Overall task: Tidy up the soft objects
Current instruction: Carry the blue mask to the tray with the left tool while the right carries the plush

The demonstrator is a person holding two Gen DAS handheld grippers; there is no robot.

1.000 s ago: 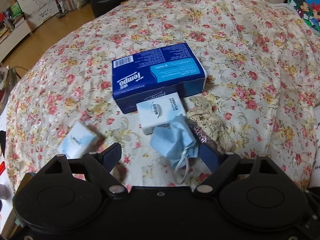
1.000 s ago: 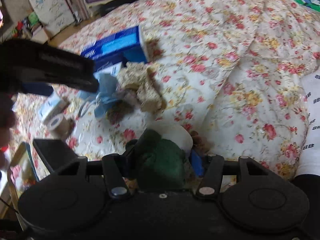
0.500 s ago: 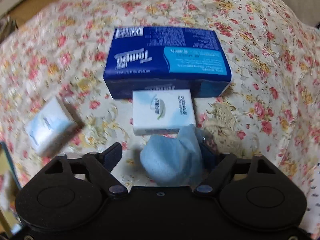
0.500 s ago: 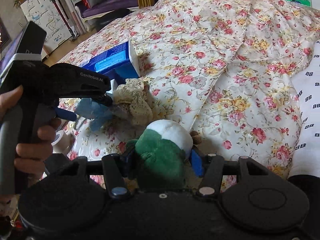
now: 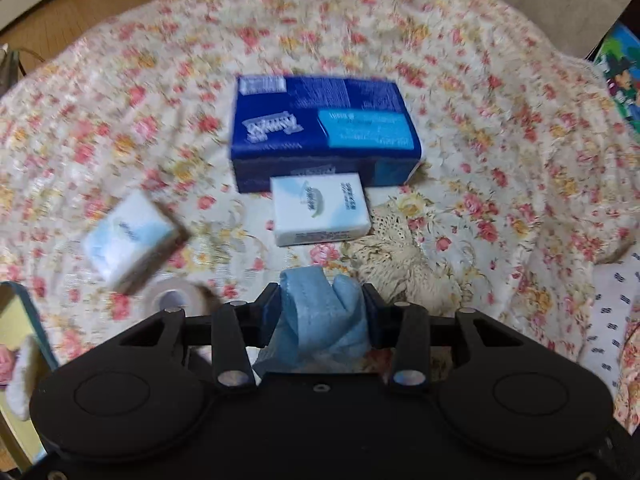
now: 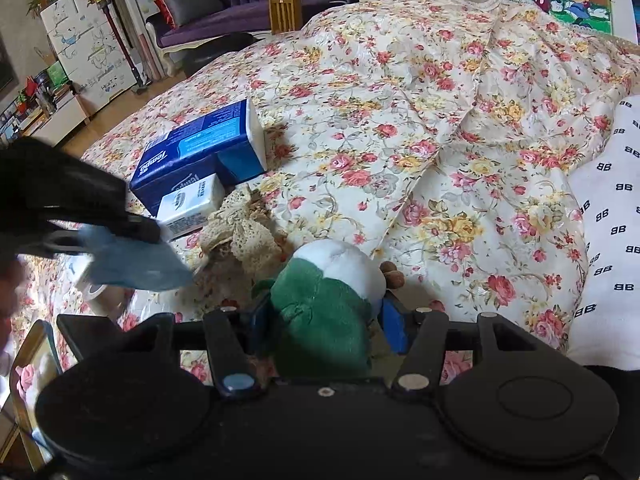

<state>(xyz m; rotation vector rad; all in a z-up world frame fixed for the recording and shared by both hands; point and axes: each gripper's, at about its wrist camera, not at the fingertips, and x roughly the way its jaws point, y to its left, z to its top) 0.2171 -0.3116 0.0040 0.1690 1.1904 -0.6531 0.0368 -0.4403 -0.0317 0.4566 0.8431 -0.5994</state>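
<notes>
Left hand-held gripper [image 5: 320, 312] clenched on blue cloth [image 5: 320, 320]; right hand-held gripper [image 6: 326, 316] pinching green plush toy [image 6: 324, 312].

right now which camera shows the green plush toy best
The right wrist view: the green plush toy fills the middle, clamped in the right gripper, its white top visible. The left wrist view shows none of it, only the left gripper shut on a blue cloth.

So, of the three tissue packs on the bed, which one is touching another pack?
The small white pack in the middle: it sits against the big blue Tempo pack. The pale-blue pack lies apart, to the left.
</notes>
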